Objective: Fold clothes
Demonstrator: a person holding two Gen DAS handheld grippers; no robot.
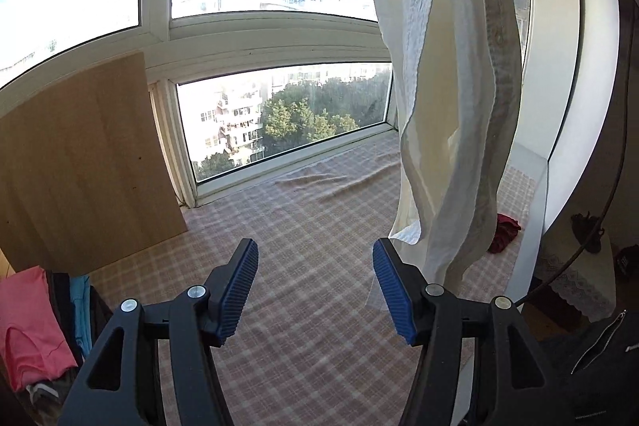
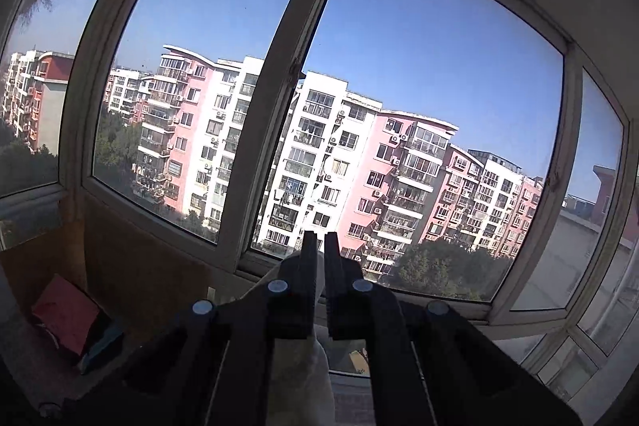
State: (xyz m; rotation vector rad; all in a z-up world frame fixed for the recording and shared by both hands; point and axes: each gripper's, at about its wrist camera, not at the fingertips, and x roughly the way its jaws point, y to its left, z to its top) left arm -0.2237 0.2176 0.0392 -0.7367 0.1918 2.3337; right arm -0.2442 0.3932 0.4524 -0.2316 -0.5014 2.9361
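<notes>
The right gripper (image 2: 319,246) is clamped on the white garment (image 1: 451,98), which hangs lengthwise down the right of the left view. The left gripper (image 1: 315,290), half open and empty, sits beside its bottom hem.

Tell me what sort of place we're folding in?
Likely a high-floor apartment's glazed balcony or bay-window nook: wide windows overlooking apartment blocks, a checked cloth spread as a work surface, and clothes piled at the side.

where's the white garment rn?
Left wrist view: white garment hangs at right, above the checked cloth, beside the open left gripper; the right gripper pinches it.
</notes>
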